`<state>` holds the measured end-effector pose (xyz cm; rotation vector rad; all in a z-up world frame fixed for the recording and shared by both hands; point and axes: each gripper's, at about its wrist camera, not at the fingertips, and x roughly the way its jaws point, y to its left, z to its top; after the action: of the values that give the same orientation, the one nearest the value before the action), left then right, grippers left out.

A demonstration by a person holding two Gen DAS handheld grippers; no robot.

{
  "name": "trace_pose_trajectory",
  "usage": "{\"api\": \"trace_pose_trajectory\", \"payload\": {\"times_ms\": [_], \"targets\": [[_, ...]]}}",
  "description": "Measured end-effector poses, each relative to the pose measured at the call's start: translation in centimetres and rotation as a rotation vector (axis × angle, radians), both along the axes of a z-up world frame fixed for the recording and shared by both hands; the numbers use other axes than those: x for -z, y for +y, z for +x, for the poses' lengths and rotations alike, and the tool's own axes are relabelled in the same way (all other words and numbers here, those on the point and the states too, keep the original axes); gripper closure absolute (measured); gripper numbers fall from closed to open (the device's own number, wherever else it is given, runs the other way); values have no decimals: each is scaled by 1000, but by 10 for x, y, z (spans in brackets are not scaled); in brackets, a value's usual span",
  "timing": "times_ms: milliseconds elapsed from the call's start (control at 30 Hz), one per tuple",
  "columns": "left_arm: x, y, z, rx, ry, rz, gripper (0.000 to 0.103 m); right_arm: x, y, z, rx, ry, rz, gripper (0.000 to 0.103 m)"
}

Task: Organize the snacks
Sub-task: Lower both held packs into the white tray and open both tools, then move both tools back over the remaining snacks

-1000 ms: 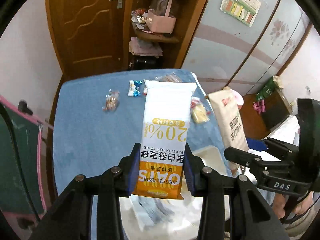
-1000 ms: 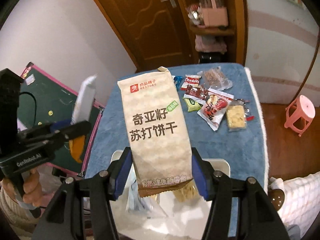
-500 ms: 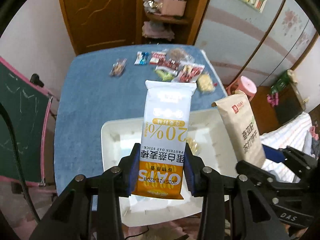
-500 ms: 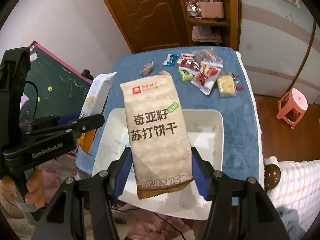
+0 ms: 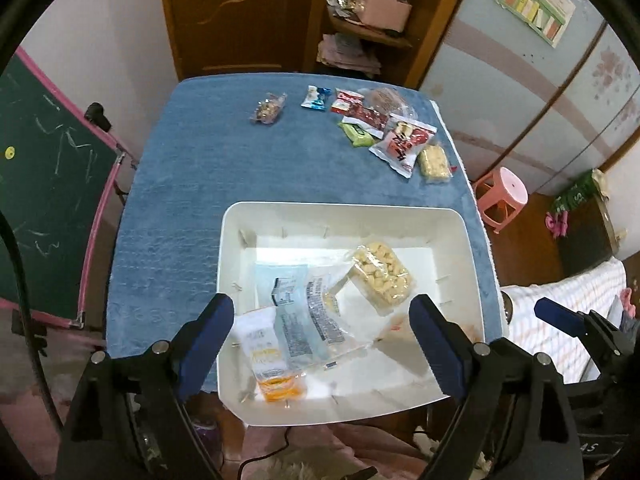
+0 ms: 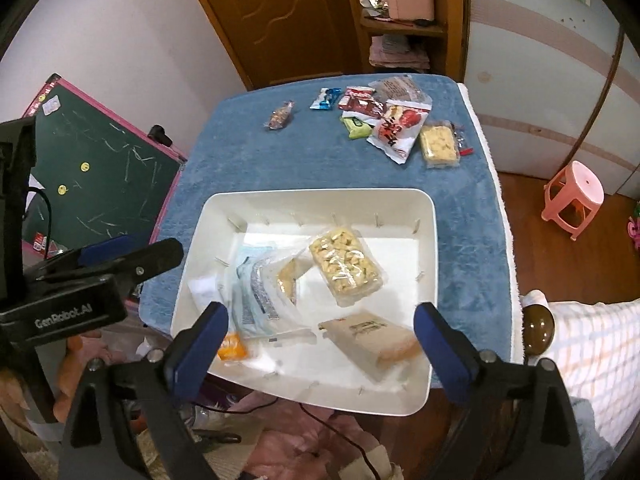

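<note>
A white bin [image 5: 460,220] [image 6: 430,216] sits at the near edge of the blue table. In it lie the white-and-orange oat stick pack [image 5: 266,356] [image 6: 232,350], the tan cracker pack [image 6: 368,338], a clear pack of yellow puffs [image 5: 380,274] [image 6: 346,266] and clear-blue wrappers [image 5: 304,312]. My left gripper [image 5: 322,344] is open and empty above the bin's near left. My right gripper [image 6: 322,350] is open and empty above the bin's near side.
Several loose snacks lie at the table's far side: a red-white pack [image 5: 402,144] [image 6: 396,128], a yellow cracker pack [image 5: 432,162], a green bar [image 5: 356,133], a nut pack [image 5: 269,109]. A green chalkboard [image 5: 44,168] stands left, a pink stool [image 5: 505,196] right.
Both grippers have opened. The oat stick pack dropped from the left one and the tan cracker pack from the right one into the white bin.
</note>
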<state>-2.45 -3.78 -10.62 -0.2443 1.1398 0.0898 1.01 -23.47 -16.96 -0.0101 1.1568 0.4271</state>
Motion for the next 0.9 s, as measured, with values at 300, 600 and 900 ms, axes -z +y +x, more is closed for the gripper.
{"api": "trace_pose_trajectory", "payload": {"times_ms": [300,600,900], "targets": [[-14,-10,-8,26,-56,72,14,-10,6,-7,-19,-44,3,8],[-24,-22,-9,74,-96,143,14,-17,9,-7,-13,-74,12,8],[-25,-22,-4,83,-111,161,14,-19,7,2,31,-110,-6,8]]}}
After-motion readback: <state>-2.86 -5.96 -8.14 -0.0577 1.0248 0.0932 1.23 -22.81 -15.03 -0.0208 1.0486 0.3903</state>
